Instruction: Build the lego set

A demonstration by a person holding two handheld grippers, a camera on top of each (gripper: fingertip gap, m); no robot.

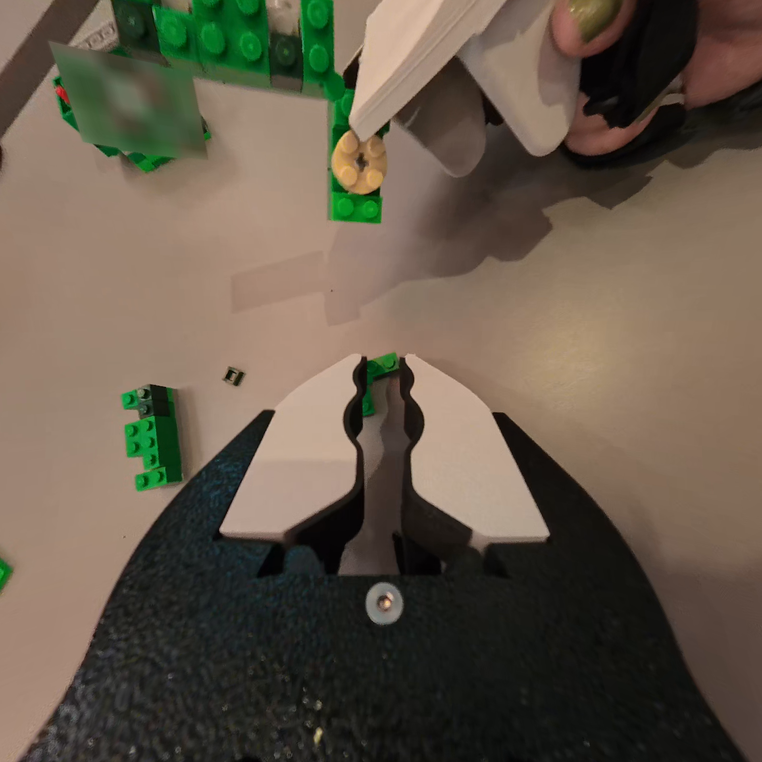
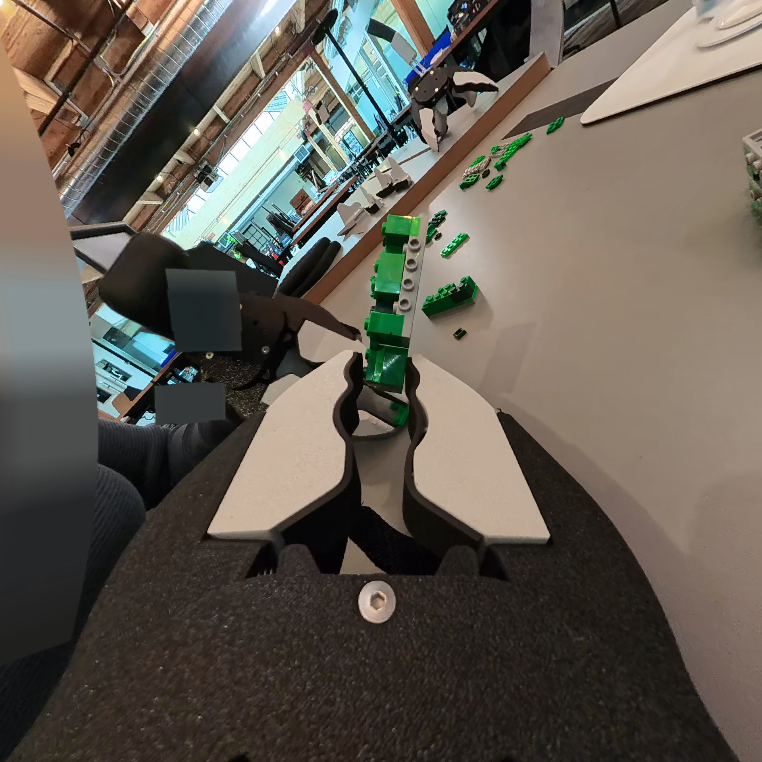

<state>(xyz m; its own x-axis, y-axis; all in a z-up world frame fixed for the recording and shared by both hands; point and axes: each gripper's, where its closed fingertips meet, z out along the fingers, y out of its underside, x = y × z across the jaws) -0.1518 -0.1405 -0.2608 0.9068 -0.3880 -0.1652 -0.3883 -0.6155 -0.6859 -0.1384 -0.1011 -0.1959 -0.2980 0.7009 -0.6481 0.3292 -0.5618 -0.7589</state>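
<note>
The right claw is gripping the green assembly by its bottom end; the left claw is narrow, pinching a green plate. The assembly is tall, so pressing could snap it apart.

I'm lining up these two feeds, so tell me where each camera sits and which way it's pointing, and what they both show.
Left wrist view: on the left gripper, looking down at the table; its fingers close on a small green piece; a thumb shows top right.
Right wrist view: on the right gripper, low, looking along the table toward the room; it grips the green build; a dark sleeve shows at left.
Shared: the build, with its tan round piece showing only in the left view, and the stepped green block.
</note>
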